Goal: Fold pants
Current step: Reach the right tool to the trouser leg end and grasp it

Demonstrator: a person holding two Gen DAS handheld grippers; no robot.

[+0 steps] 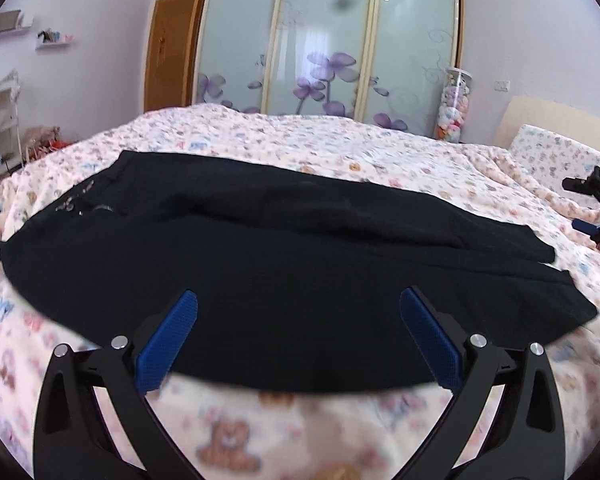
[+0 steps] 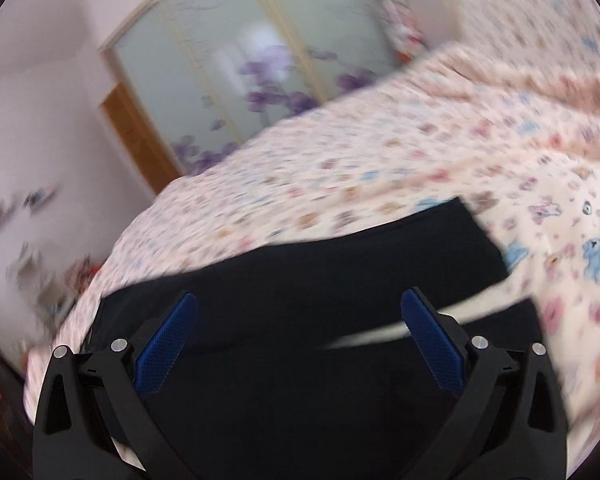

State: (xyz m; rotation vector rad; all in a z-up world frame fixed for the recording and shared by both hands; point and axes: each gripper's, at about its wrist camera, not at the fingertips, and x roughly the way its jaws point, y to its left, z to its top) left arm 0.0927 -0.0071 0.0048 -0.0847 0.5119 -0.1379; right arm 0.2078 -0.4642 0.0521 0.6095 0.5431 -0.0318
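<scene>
Bright daylight; right view motion-blurred, fisheye-warped.

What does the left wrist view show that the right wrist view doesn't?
Only the left wrist view: the full spread of the pants, a pale print near one end, the right gripper at the frame's far right edge, and a clear tube of plush toys by the wardrobe.
Only the right wrist view: a strip of bedspread showing between the two dark leg ends; the picture is blurred.
Both: the pants on the bedspread, the wardrobe, and open jaws holding nothing.
</scene>
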